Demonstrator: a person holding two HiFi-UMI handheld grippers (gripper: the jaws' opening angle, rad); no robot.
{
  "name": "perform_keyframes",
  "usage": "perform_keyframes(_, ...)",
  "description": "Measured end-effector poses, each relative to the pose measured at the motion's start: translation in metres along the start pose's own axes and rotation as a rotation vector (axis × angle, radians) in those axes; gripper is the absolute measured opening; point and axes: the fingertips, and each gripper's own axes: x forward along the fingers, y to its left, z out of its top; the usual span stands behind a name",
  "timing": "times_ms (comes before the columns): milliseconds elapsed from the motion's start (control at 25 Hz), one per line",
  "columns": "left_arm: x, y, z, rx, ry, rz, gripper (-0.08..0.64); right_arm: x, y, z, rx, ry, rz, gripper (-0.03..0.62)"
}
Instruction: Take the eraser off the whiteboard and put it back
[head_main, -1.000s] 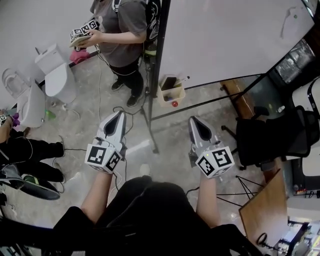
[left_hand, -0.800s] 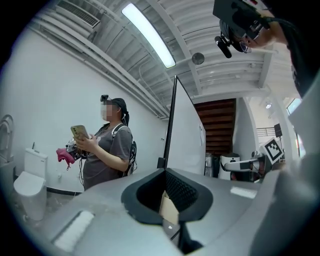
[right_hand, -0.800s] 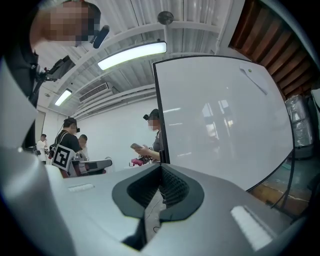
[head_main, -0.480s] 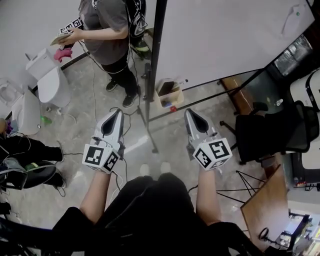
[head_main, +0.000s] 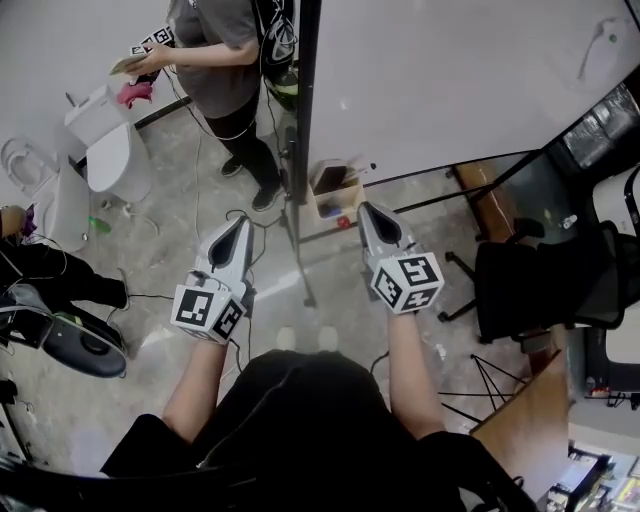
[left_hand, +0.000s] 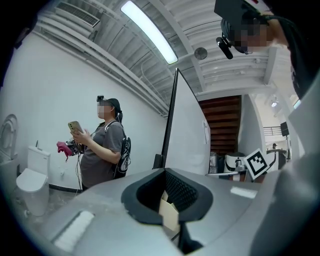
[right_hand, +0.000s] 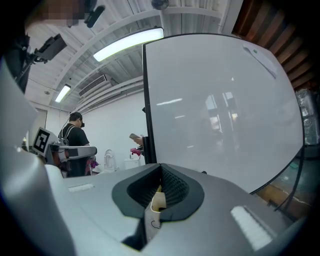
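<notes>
Head view, left gripper (head_main: 240, 222): jaws pressed together, nothing between them; points to 12 o'clock over the floor.
Head view, right gripper (head_main: 368, 208): jaws pressed together, empty; tip just beside the cardboard box (head_main: 335, 188), which sits at its 11 o'clock.
Head view, whiteboard (head_main: 450, 80): stands at 12 to 2 o'clock of the frame, on a dark stand.
Head view, eraser (head_main: 598, 45): small pale item on the board face at 2 o'clock, well apart from both grippers; detail too small to tell.
Left gripper view, jaws: closed tip to tip; whiteboard edge-on at 12 o'clock; a person (left_hand: 100, 145) holding a phone at 10 o'clock.
Right gripper view, jaws: closed tip to tip; board face fills 12 to 3 o'clock; eraser at 1 o'clock on it.
</notes>
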Motion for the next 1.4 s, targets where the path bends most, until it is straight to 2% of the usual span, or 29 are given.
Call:
perform_keyframes(120,0.006,-0.004,-0.008,0.000,0.011,0.020,0.003,0.013,-0.007,-0.006,0.031,0.006,0.017,0.009)
perform_keyframes(360,0.025,-0.010,-0.024,0.005,0.036,0.029,0.003,0.044,-0.019,-0.025,0.006,0.053,0.031,0.015)
perform_keyframes(440,0.029,-0.011,-0.028,0.006,0.044,0.032,0.003,0.055,-0.023,-0.032,0.008,0.071,0.035,0.078)
perform_keyframes(520,0.032,-0.012,-0.032,0.012,0.053,0.037,0.003,0.064,-0.027,-0.038,0.013,0.086,0.033,0.086)
perform_keyframes(760,0.033,-0.007,-0.035,-0.001,0.059,0.051,0.003,0.092,-0.025,-0.048,0.047,0.130,0.019,0.214)
perform_keyframes(1040,0.027,0.000,-0.038,0.000,0.067,0.063,0.003,0.118,-0.029,-0.055,0.076,0.172,-0.047,0.345)
perform_keyframes(1400,0.020,0.010,-0.037,-0.001,0.069,0.080,0.003,0.138,-0.037,-0.068,0.090,0.233,-0.130,0.348)
